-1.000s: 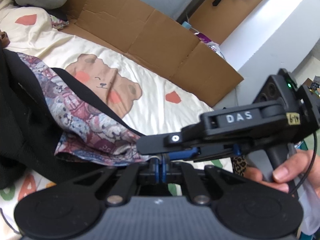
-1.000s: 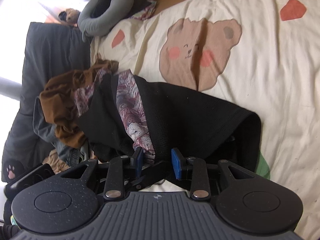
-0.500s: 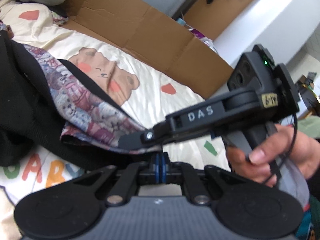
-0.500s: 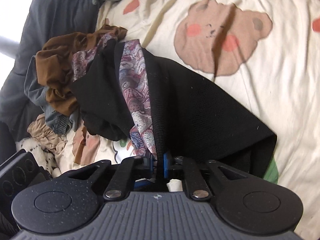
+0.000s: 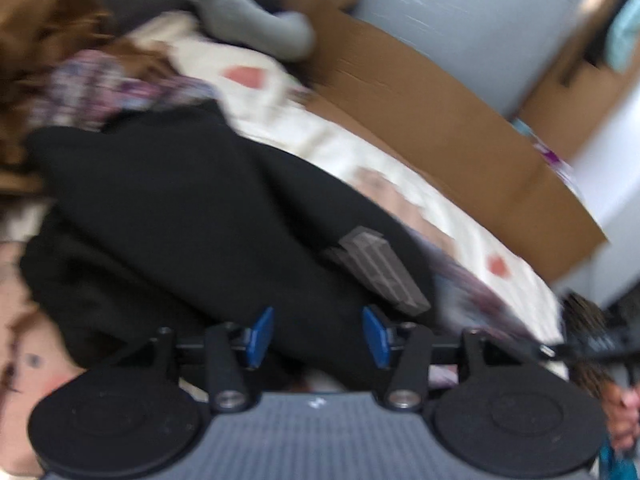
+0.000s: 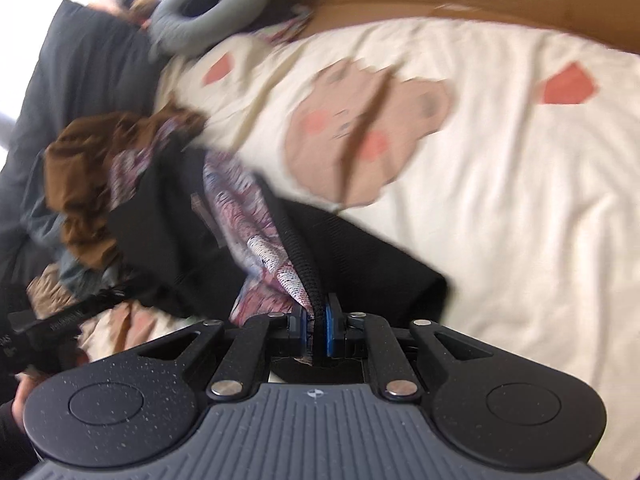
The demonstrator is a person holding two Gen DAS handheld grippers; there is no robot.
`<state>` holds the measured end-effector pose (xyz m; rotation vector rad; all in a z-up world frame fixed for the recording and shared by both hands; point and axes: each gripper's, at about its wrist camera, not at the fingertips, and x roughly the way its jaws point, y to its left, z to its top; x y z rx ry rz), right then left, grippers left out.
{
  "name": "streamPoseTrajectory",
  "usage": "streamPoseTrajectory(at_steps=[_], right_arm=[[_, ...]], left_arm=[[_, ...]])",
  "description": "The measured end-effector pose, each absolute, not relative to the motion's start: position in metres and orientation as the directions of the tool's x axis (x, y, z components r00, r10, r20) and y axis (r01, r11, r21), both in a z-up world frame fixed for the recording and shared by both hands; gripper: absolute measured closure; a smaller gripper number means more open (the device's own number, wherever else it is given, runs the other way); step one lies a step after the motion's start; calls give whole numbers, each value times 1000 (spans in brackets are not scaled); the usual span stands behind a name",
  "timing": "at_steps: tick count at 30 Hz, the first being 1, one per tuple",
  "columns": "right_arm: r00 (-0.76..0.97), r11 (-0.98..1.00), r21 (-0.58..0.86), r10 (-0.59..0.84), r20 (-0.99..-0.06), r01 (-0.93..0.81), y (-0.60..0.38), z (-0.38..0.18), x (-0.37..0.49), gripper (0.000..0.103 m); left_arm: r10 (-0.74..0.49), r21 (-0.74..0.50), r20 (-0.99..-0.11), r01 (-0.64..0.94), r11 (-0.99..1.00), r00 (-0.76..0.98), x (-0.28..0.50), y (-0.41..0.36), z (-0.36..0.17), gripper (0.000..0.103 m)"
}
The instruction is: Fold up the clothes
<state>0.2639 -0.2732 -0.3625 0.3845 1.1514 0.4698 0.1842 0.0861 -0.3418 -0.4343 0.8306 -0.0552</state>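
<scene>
A black garment (image 5: pixel 192 208) with a patterned purple lining (image 6: pixel 256 220) lies on the cream bear-print bedsheet (image 6: pixel 500 184). My right gripper (image 6: pixel 316 330) is shut on the garment's black ribbed edge and lining. My left gripper (image 5: pixel 318 336) is open, its blue pads (image 5: pixel 260 336) spread just above the black fabric, holding nothing. A dark grey label (image 5: pixel 380 268) shows on the black garment close in front of the left gripper. Both views are motion-blurred.
A heap of brown and other clothes (image 6: pixel 88 168) lies at the left of the bed. A grey neck pillow (image 6: pixel 200 24) and a dark blanket (image 6: pixel 72 72) lie beyond. Flattened cardboard (image 5: pixel 440 120) lines the bed's far side.
My left gripper has opened, let go of the garment's corner and swung left over the black fabric. My right gripper closed on the garment's edge and stays shut on it.
</scene>
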Motion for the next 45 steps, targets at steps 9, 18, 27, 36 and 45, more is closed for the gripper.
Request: streamPoseTrajectory(at_steps=[9,18,27,36,45], right_arm=[[398,879,468,462,-793,-88,-318,-356,268,97],[447,901,432,396,-802,-22,-356,-347,254,97],[469,910,412,342,-815,52,-389,-340,237,97],[453,913,398,320,-832,85,-398,-349,228,97],[432,906,411,330,-839,106,-404,-360,225,97]], left_arm=[[-25,-311,-711,-281,908,703,197,132,-334,20],[23,-313,-737,-372,874,675,220,170,-346,18],[-23,-411,-733,-415,812,680,248,197,-366,18],[-108,-485,-754,-438,757,648,282,220,-396,20],[-115,-528,-732,-453,718,671,297,237,-404,88]])
